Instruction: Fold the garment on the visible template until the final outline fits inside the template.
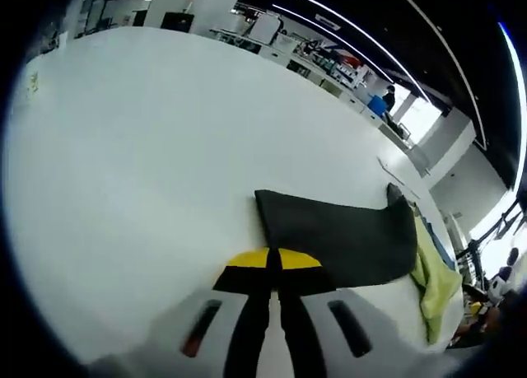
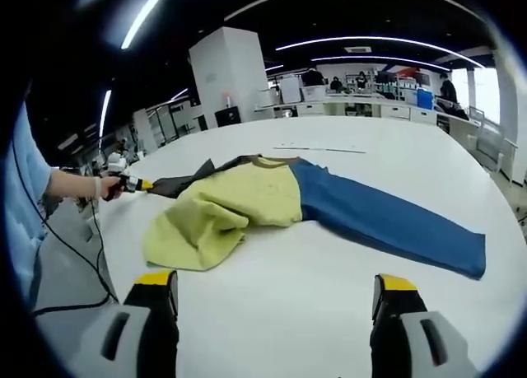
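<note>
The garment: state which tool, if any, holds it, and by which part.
The left tool is shut on the garment's dark sleeve, at its end edge. The right tool is open, holding nothing.

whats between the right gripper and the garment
Only bare white table lies between the open right gripper and the garment, as the right gripper view shows.

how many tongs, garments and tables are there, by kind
tongs: 2, left tongs shut on the dark sleeve, right tongs open
garment: 1, yellow body, blue sleeve
white table: 1
total: 4
</note>
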The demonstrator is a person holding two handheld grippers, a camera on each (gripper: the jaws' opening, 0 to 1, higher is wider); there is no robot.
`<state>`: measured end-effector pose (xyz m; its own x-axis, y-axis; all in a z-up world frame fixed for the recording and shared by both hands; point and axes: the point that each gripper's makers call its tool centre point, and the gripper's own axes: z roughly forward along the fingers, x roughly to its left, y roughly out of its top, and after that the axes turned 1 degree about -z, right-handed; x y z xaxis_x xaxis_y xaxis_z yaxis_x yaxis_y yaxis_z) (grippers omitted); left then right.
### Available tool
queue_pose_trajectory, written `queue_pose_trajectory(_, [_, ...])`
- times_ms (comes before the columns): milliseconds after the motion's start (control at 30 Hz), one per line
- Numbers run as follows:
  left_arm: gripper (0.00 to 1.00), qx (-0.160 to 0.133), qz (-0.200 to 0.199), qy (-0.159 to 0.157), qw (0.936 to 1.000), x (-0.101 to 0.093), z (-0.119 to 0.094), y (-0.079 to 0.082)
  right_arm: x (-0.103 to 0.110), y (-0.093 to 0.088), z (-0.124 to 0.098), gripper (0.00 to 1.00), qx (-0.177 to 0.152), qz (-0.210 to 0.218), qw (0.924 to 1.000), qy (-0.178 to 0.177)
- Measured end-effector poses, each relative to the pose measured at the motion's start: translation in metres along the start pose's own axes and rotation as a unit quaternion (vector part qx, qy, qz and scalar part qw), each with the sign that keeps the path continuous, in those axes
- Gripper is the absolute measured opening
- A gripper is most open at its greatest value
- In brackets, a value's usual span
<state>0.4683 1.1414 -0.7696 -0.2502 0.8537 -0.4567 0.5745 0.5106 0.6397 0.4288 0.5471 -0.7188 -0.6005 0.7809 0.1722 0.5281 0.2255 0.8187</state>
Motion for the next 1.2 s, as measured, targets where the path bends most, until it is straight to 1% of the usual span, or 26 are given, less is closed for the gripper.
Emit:
queue_pose_trajectory(33, [0.00,-0.005,0.005,0.009,0.9999,0.007,0.000,0.003,0.000,-0.001,0.000,0.99,0.003,0.000,1.0000,-0.001])
queue_pose_trajectory(200, [0.00,-0.009,-0.007,0.022,0.9997,0.021,0.000,0.008,0.001,-0.004,0.000,0.99,0.007,0.003,1.0000,-0.005])
queue_pose_trajectory(267, [0.00,-0.016,-0.005,0.031,0.9994,0.030,-0.001,0.012,0.001,-0.005,-0.001,0.99,0.006,0.003,0.9999,-0.008])
queue_pose_trajectory(333, [0.00,-0.024,-0.009,0.040,0.9988,0.039,-0.002,0.020,0.001,-0.006,-0.001,0.99,0.007,0.006,0.9999,-0.007])
queue_pose_trajectory(367, [0.00,-0.034,-0.007,0.055,0.9979,0.048,-0.004,0.026,0.002,-0.007,-0.002,0.99,0.008,0.006,0.9999,-0.008])
queue_pose_trajectory(433, [0.00,-0.037,-0.023,0.057,0.9974,0.054,-0.005,0.030,0.002,-0.008,-0.003,0.99,0.009,0.005,0.9999,-0.009])
queue_pose_trajectory(467, [0.00,-0.038,-0.024,0.059,0.9972,0.056,-0.005,0.031,0.002,-0.008,-0.003,0.99,0.008,0.006,0.9999,-0.010])
queue_pose_trajectory(567, [0.00,-0.040,-0.006,0.069,0.9968,0.061,-0.003,0.038,-0.001,-0.009,-0.004,0.99,0.009,0.009,0.9998,-0.014])
queue_pose_trajectory(600, [0.00,-0.042,-0.007,0.072,0.9965,0.063,-0.003,0.040,-0.001,-0.010,-0.004,0.99,0.009,0.009,0.9998,-0.015])
queue_pose_trajectory(667, [0.00,-0.044,-0.016,0.074,0.9962,0.067,0.000,0.045,-0.002,-0.009,-0.004,0.99,0.009,0.007,0.9998,-0.016])
queue_pose_trajectory(733, [0.00,-0.051,-0.033,0.082,0.9948,0.073,0.001,0.051,-0.002,-0.009,-0.005,0.99,0.008,0.007,0.9998,-0.016])
queue_pose_trajectory(767, [0.00,-0.052,-0.044,0.081,0.9944,0.072,0.002,0.051,-0.002,-0.009,-0.005,0.99,0.008,0.007,0.9998,-0.017])
queue_pose_trajectory(800, [0.00,-0.051,-0.030,0.084,0.9947,0.071,0.003,0.053,-0.003,-0.009,-0.005,0.99,0.009,0.007,0.9998,-0.018])
queue_pose_trajectory(900, [0.00,-0.050,-0.026,0.092,0.9941,0.071,0.005,0.055,-0.003,-0.011,-0.005,0.99,0.010,0.010,0.9997,-0.019])
queue_pose_trajectory(967, [0.00,-0.056,-0.004,0.099,0.9935,0.071,0.004,0.055,-0.003,-0.012,-0.006,0.99,0.008,0.013,0.9997,-0.019])
queue_pose_trajectory(1133, [0.00,-0.068,-0.008,0.100,0.9926,0.070,0.003,0.054,0.000,-0.015,-0.005,0.99,0.010,0.013,0.9997,-0.016])
queue_pose_trajectory(1167, [0.01,-0.068,-0.003,0.098,0.9929,0.069,0.003,0.054,0.001,-0.015,-0.004,0.99,0.011,0.013,0.9997,-0.015])
queue_pose_trajectory(1200, [0.03,-0.069,0.004,0.096,0.9930,0.067,0.003,0.054,0.001,-0.015,-0.004,0.99,0.010,0.015,0.9997,-0.014])
